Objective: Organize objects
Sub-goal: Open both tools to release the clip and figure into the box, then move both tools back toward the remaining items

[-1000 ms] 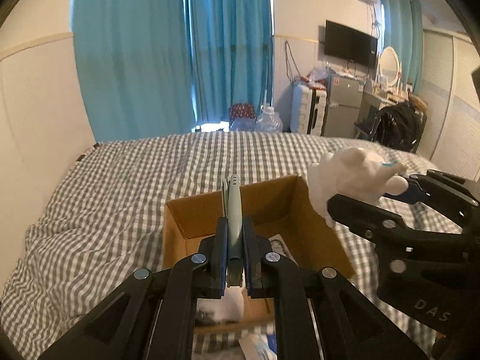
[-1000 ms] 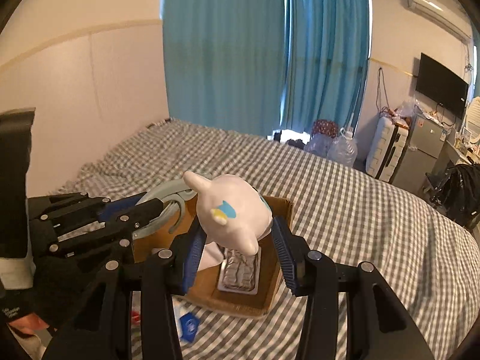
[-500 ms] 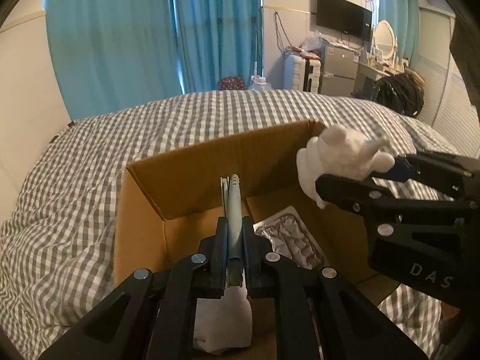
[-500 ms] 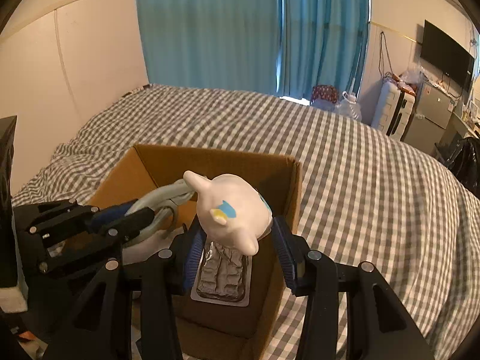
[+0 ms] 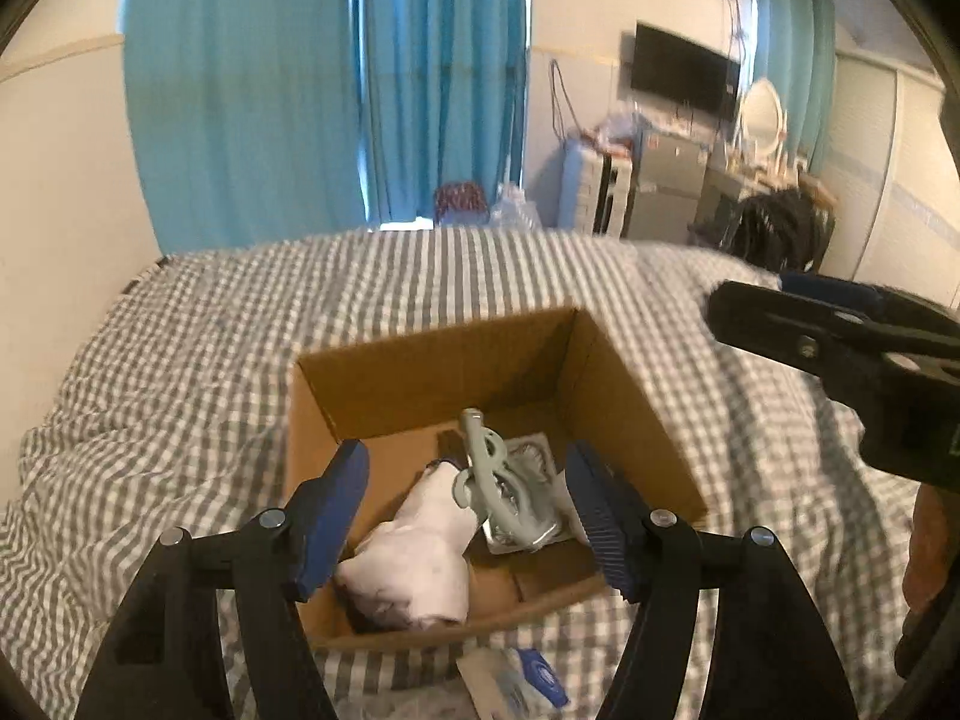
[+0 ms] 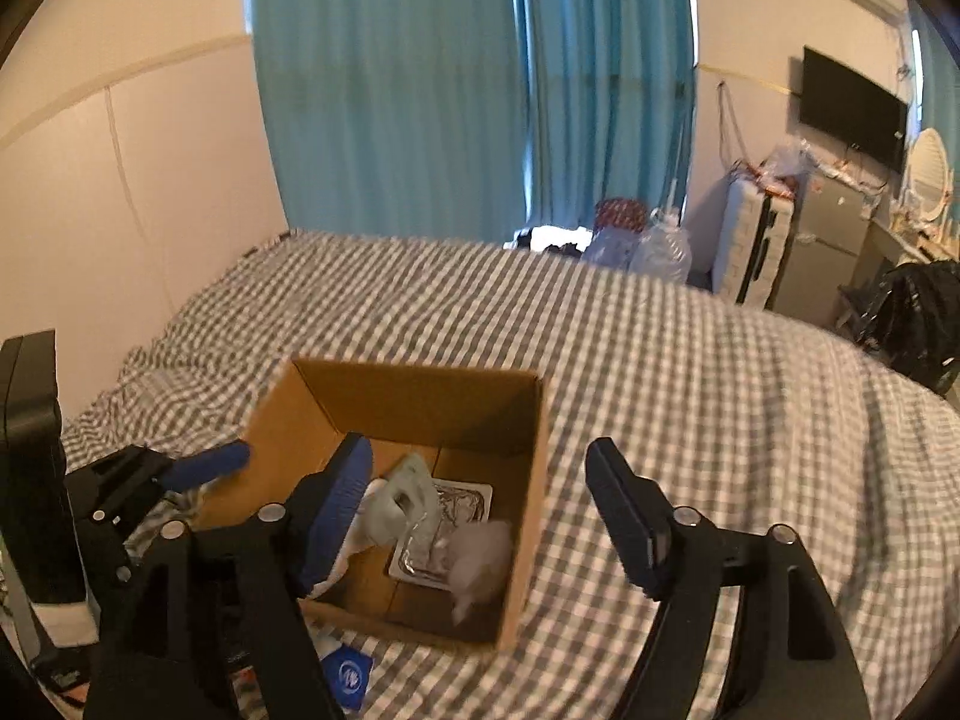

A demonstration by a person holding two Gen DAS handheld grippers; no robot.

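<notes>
An open cardboard box (image 5: pixel 432 360) (image 6: pixel 516 480) sits on the checked bed. Inside lie a grey-green carabiner clip (image 5: pixel 495 480) (image 6: pixel 402 501), a silver foil blister pack (image 5: pixel 528 504) (image 6: pixel 453 510), a white crumpled cloth (image 5: pixel 414 558), and a blurred white dolphin toy (image 6: pixel 480 558) at the box's right wall. My left gripper (image 5: pixel 468 516) is open and empty above the box's near side. My right gripper (image 6: pixel 480 516) is open and empty above the box; it also shows at the right of the left wrist view (image 5: pixel 840 348).
A blue-and-white packet (image 5: pixel 522 678) (image 6: pixel 348 675) lies on the bed just in front of the box. The checked bedspread (image 6: pixel 690 360) stretches beyond. Blue curtains, a fridge, a TV and a dark bag stand at the far side of the room.
Both grippers opened and pulled back up from the box. The left let go of the carabiner clip and the right let go of the white dolphin toy; both now lie in the box.
</notes>
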